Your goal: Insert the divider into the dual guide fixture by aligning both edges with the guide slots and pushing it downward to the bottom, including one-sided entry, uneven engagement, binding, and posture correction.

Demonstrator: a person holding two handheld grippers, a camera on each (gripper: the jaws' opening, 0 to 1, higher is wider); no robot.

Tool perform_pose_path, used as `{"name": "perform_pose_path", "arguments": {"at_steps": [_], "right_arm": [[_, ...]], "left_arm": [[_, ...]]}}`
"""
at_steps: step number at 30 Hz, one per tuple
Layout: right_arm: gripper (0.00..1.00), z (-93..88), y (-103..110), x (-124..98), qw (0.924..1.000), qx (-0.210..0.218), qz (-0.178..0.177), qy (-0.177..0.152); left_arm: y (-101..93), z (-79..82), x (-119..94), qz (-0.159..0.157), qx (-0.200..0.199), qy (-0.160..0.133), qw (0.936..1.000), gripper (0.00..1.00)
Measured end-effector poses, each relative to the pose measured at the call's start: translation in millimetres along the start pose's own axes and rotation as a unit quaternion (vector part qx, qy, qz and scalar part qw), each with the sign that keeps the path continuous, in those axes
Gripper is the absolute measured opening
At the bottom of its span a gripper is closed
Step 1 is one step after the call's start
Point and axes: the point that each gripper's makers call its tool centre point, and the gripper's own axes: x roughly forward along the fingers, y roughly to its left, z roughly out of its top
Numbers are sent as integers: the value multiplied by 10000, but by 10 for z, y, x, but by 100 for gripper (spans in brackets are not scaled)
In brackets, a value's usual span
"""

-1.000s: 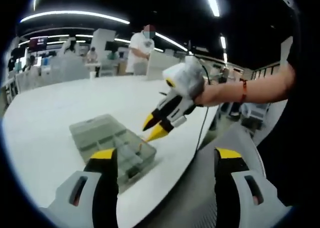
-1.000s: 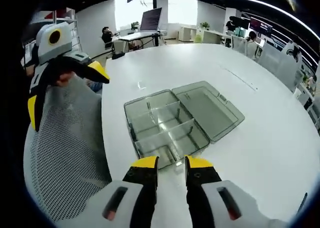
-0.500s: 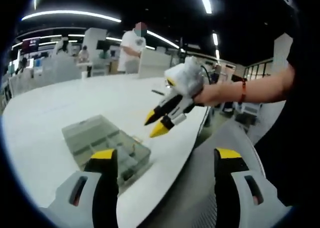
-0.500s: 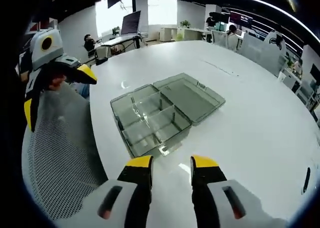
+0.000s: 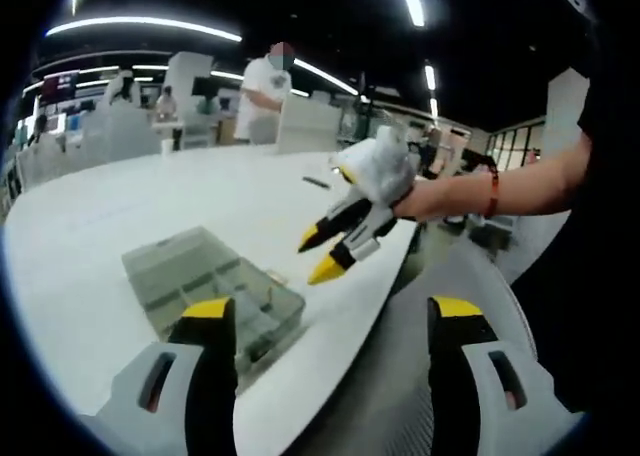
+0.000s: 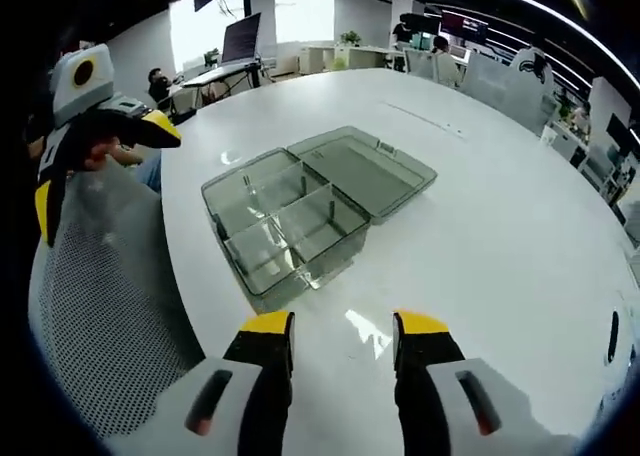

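A smoky clear compartment box (image 6: 285, 226) lies on the white table (image 6: 500, 236), its lid (image 6: 365, 168) folded open flat behind it. Clear dividers (image 6: 322, 209) stand upright inside it. My right gripper (image 6: 345, 328) hovers open and empty just short of the box's near corner. In the left gripper view the box (image 5: 200, 281) sits at the table's rim, and the right gripper (image 5: 320, 256), held by a hand, hangs above and to its right. My left gripper (image 5: 330, 316) is wide open and empty, beside the box and off the table edge; the left gripper (image 6: 100, 161) also shows at the far left.
A grey mesh chair (image 6: 110, 306) stands beside the table edge under the left gripper. The white table stretches wide beyond the box. People (image 5: 265, 86) and desks stand far behind. A small dark object (image 5: 316, 182) lies far across the table.
My right gripper has opened from nearly shut and drawn back from the box's near edge. The left gripper stays wide open and has hardly moved.
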Motion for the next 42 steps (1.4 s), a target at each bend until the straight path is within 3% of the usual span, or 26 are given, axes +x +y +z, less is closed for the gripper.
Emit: {"name": "perform_pose_path", "arguments": {"at_steps": [23,42], "right_arm": [[42,-187,-107,231,9976,481,-354,342],[41,-210,-202,372,9931,728,-769,499]], "left_arm": [[173,-98,-6,61,-156,124,9998,77],[259,-115,-4,196,-218,221,9993,77]]}}
